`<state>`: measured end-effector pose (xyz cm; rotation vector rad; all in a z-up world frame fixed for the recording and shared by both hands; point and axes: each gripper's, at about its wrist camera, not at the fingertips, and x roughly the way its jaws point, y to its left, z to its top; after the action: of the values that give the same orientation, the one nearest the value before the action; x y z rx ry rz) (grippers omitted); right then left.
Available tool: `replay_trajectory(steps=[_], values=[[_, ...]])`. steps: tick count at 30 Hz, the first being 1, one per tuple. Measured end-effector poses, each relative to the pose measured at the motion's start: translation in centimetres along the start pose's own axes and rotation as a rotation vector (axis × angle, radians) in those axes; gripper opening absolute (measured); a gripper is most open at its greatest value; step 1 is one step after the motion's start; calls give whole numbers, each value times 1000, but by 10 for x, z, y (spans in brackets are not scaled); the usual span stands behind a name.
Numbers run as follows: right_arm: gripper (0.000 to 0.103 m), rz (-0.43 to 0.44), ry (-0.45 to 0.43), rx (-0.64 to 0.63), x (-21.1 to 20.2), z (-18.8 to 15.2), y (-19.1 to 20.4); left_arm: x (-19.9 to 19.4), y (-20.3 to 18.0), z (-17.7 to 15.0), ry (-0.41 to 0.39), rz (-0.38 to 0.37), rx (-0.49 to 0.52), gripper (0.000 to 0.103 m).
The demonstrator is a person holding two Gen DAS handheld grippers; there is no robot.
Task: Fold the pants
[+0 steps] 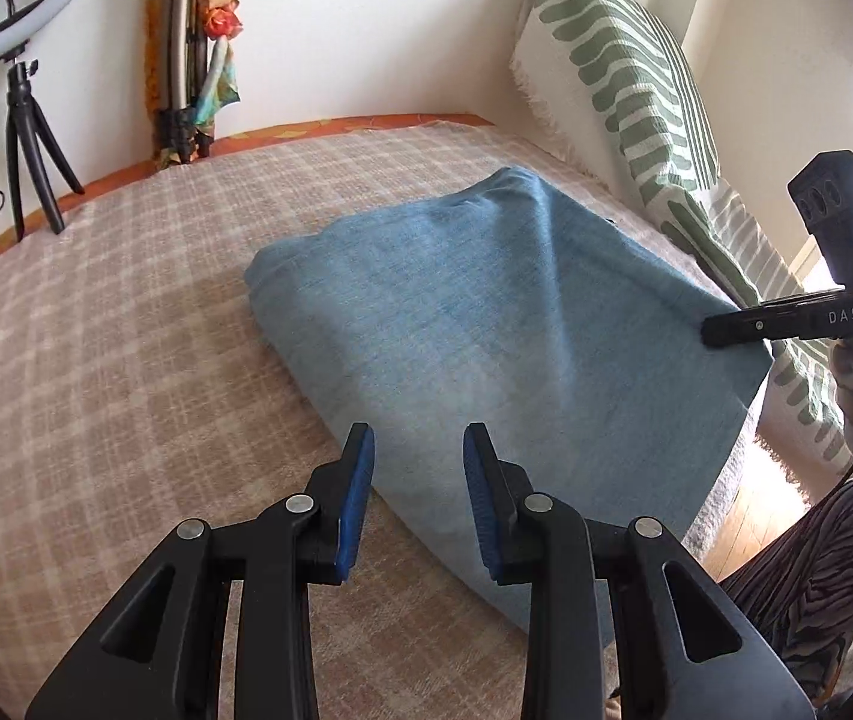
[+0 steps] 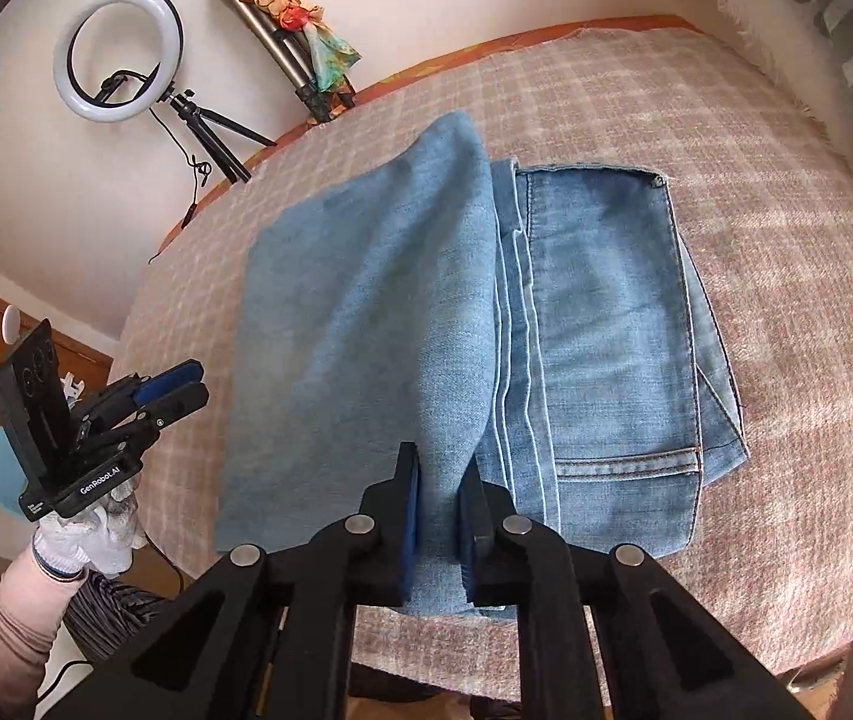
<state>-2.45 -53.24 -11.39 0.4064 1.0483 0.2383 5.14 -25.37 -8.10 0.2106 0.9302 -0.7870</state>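
Observation:
Light blue jeans point(image 2: 600, 324) lie partly folded on a checked bed cover point(image 2: 786, 276). My right gripper point(image 2: 438, 480) is shut on a raised fold of the jeans' leg fabric point(image 2: 402, 276) and holds it up over the waist part with its pocket seam point(image 2: 630, 462). In the left wrist view the jeans point(image 1: 486, 324) form a lifted blue sheet. My left gripper point(image 1: 420, 450) is open and empty at the jeans' near edge. It also shows in the right wrist view point(image 2: 177, 387), left of the jeans. The right gripper point(image 1: 720, 330) shows at the fabric's right edge.
A ring light on a small tripod point(image 2: 120, 54) and a folded tripod with a coloured scarf point(image 2: 294, 18) stand against the far wall. A green-striped pillow point(image 1: 624, 78) leans at the bed's right side. The bed's front edge point(image 2: 546, 660) is near me.

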Motion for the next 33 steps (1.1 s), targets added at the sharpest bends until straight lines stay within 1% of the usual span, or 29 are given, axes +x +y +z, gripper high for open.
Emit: replay_trajectory(steps=[1,3,5,7,10,12,13,14,16,17,18,20,22,24,26,28,31,33], values=[[7,-23,-11,-29,-9,2,1,2,-2,2,-3,-10,0,29],[7,-75,-25,-26,-20,1,-12,6,-10,5,-13,-27,6,29],[7,-109,-7,51,-17,-5,-38,13,-19,6,-11,-53,19,29],[7,-114,31,96,-1,-15,-58,22,-30,5,-2,-67,39,29],[8,-125,58,92,13,-19,-64,32,-42,4,10,-62,61,29],[9,-142,58,63,10,-15,-59,37,-42,3,23,-57,59,29],[15,-169,53,33,8,-11,-53,39,-41,3,34,-53,55,29],[19,-216,35,-9,3,-8,-46,41,-41,2,42,-49,53,29],[33,-330,-33,-111,-8,-1,-27,42,-41,1,50,-37,54,29],[36,-372,-77,-163,-13,5,-17,41,-41,1,51,-33,51,29],[40,-386,-121,-198,-16,11,-9,40,-42,2,50,-28,49,29],[41,-335,-171,-228,-13,27,3,37,-44,3,49,-14,48,29],[41,-269,-179,-242,4,48,11,32,-48,4,50,1,52,29],[41,-271,-179,-265,23,64,18,27,-56,5,47,20,70,29],[41,-257,-167,-282,38,74,21,21,-63,5,42,19,85,29],[41,-227,-135,-244,54,82,14,18,-71,6,40,13,94,29],[41,-211,-112,-180,68,86,-1,22,-79,4,67,-17,100,29],[41,-205,-97,-167,75,88,-7,29,-84,1,87,-17,112,29]])
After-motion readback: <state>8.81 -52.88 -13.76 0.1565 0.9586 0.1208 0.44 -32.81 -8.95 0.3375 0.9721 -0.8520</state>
